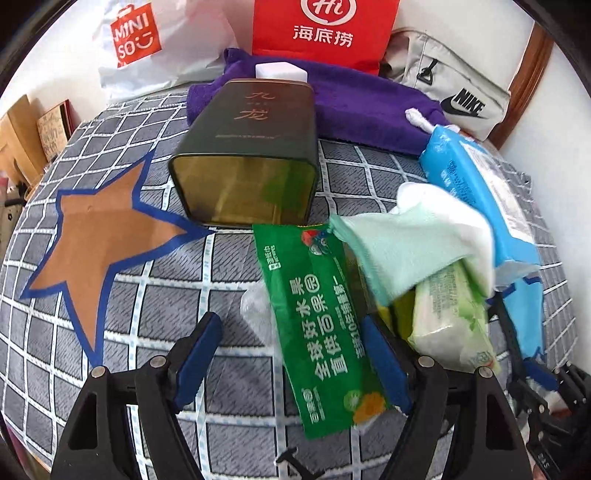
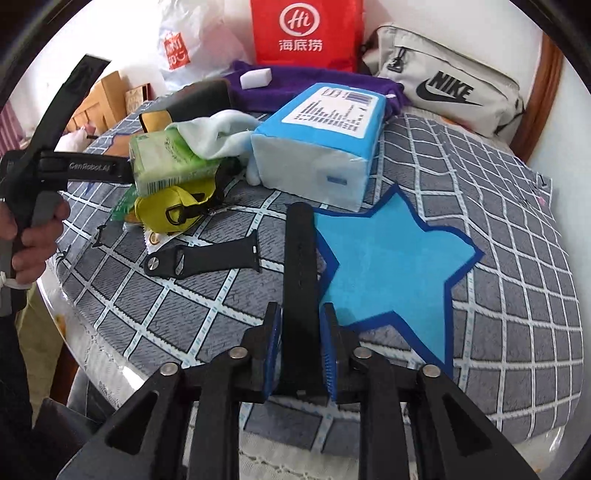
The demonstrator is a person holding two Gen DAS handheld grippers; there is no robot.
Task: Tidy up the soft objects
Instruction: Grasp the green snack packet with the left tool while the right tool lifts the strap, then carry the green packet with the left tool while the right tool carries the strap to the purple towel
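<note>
Right wrist: watch strap (image 2: pixel 300 295) between tongs (image 2: pixel 300 354)

A grey cloth (image 2: pixel 498 295) with a white grid pattern bears a brown star (image 1: pixel 99 243) and a light blue star (image 2: pixel 391 273), both edged dark blue. The wipes packet (image 1: pixel 317 314) is green, the towel (image 1: pixel 369 107) purple, the tissue pack (image 2: pixel 325 136) blue and white, the paper bag (image 2: pixel 306 33) red.

Green wet-wipe pack (image 1: pixel 325 325): right edge hidden behind left gripper pad.
Yellow pouch (image 2: pixel 173 208): partly covered by pale green tissue pack (image 2: pixel 170 162).
Red bag (image 2: pixel 304 33): top cut off by frame edge.
Blue tissue pack (image 2: pixel 317 144): label print too small to read.
Black strap (image 2: pixel 300 288): near end hidden between jaws.
</note>
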